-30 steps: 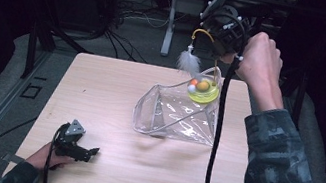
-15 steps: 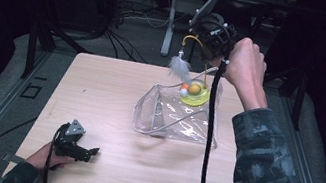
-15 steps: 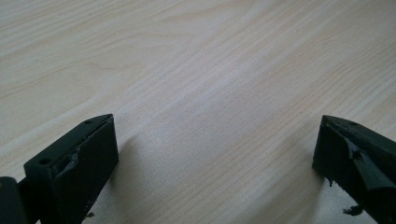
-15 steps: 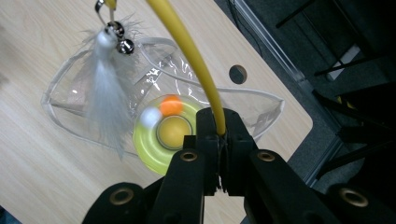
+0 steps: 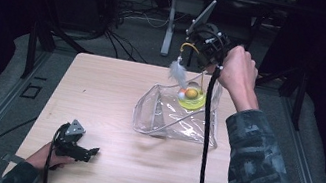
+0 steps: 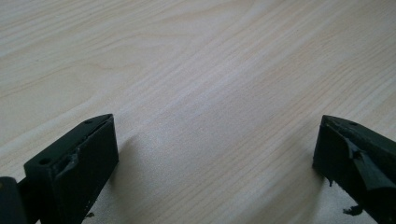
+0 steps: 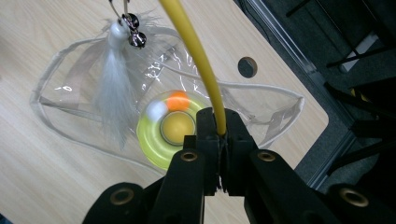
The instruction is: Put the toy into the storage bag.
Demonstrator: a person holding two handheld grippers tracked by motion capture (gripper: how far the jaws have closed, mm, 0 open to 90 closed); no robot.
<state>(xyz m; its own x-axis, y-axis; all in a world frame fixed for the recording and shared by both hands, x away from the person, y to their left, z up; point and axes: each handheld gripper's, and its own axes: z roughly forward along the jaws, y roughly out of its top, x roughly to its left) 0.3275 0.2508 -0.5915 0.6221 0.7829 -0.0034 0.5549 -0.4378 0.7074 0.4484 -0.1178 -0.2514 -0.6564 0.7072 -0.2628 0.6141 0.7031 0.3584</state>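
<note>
**Right hand carries the feather toy farther back over the clear pouch**

Against the frames of a second ago, the right hand (image 5: 237,74) and right gripper (image 5: 208,42) have moved back and toward the left of the high view, and the yellow wand (image 7: 198,51) with its white feather (image 5: 177,72) has travelled with them. The left gripper (image 5: 74,144) has not moved from the near left corner of the surface (image 5: 104,96).

The right forearm reaches in from the lower right, sleeve over the surface's right edge, the hand raised above the far edge with the gripper tilted down. In the right gripper view its fingers (image 7: 208,135) are closed tight on the yellow wand, which arcs up and away; the feather and two small bells (image 7: 133,30) dangle from its tip over the clear pouch (image 5: 174,116). The pouch lies open on the right half of the surface. A yellow-green ring toy (image 7: 156,135) with an orange ball (image 7: 177,100) and a white ball (image 7: 157,110) shows at its mouth; whether it sits inside or hangs above, I cannot tell.

The left hand (image 5: 45,156) rests low, its gripper's fingers (image 6: 74,163) spread wide and empty on bare wood.
</note>
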